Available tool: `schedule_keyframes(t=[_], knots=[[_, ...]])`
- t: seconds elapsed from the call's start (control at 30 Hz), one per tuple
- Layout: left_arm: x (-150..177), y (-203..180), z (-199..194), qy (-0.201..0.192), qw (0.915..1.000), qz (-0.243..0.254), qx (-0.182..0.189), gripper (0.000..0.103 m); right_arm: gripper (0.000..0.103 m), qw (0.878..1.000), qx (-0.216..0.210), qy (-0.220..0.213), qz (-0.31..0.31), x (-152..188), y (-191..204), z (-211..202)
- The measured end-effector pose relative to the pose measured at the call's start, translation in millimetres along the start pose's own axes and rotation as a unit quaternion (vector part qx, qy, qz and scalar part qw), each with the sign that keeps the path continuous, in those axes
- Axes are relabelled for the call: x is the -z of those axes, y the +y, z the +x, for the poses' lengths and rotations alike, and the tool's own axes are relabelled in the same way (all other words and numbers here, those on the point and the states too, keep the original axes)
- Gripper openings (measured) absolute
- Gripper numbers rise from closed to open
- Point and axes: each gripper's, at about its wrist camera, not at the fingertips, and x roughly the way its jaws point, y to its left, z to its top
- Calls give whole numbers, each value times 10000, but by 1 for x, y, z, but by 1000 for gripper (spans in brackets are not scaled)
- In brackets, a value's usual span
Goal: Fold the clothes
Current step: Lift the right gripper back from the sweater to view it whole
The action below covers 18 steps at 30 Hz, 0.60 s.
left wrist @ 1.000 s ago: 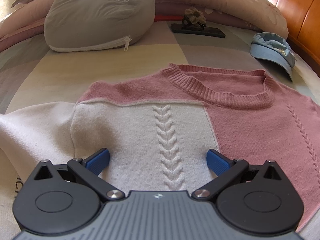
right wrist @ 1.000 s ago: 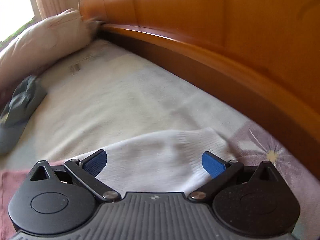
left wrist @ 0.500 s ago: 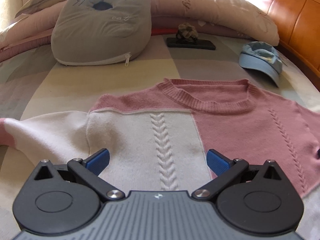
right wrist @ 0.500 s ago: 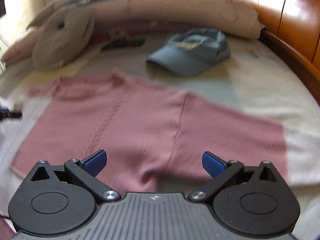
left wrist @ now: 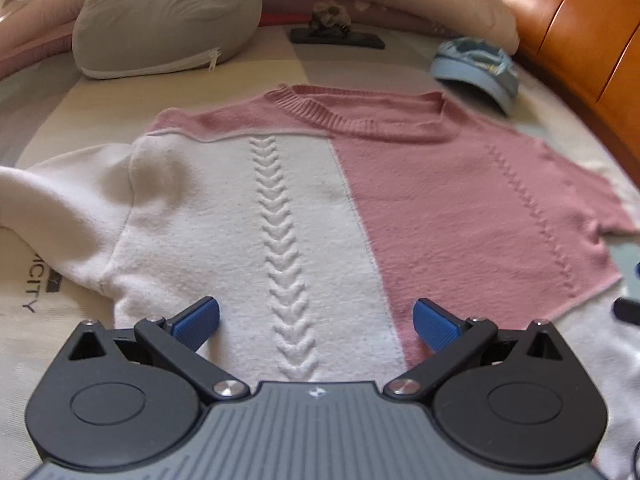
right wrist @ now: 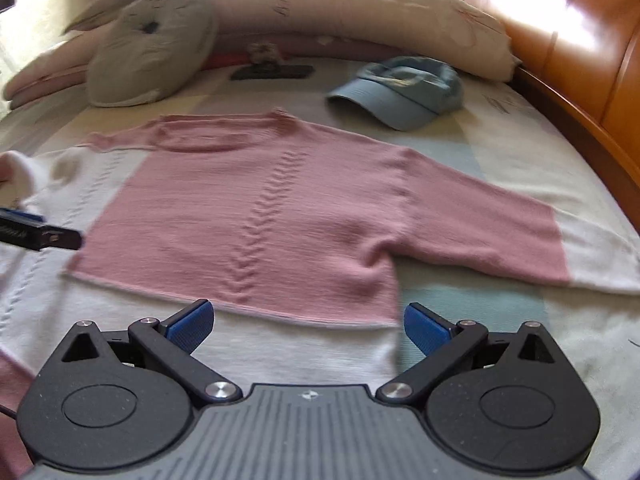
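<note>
A pink and white knit sweater (left wrist: 360, 208) lies spread flat on the bed, neckline toward the pillows. My left gripper (left wrist: 316, 318) hovers open over its white cable-knit panel near the hem, holding nothing. My right gripper (right wrist: 306, 322) is open above the sweater (right wrist: 260, 216) at its white hem band, near the right underarm. The right sleeve (right wrist: 500, 232) stretches out to the right, ending in a white cuff. The left sleeve (left wrist: 52, 196) bunches at the left. A tip of the left gripper's fingers (right wrist: 36, 234) shows at the left edge of the right wrist view.
A blue cap (right wrist: 404, 90) lies beyond the sweater's right shoulder. A grey cat cushion (left wrist: 168, 16), long pillows (right wrist: 360, 12) and a dark flat object (left wrist: 338, 38) sit at the head of the bed. An orange wooden headboard (right wrist: 580, 60) borders the right side.
The right gripper swung from facing the headboard round to the sweater's hem. The left gripper drifted back, then came closer over the white panel. Both stayed open.
</note>
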Motion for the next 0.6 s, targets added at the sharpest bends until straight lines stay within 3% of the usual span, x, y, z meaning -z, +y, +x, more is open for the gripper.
schedule_keyframes(t=[0.17, 0.23, 0.47, 0.6], knots=[[5, 4, -1, -53, 9997, 238, 87, 102, 103, 9990, -295, 343, -47, 2, 28, 11], [0, 9, -3, -81, 9995, 222, 231, 102, 103, 9987, -198, 468, -100, 7, 37, 16], [-45, 49, -3, -800, 9961, 98, 364, 102, 103, 9966, 50, 816, -2, 14, 54, 26], [-71, 82, 20, -781, 9949, -313, 554, 102, 103, 9959, 174, 872, 164, 14, 55, 28]])
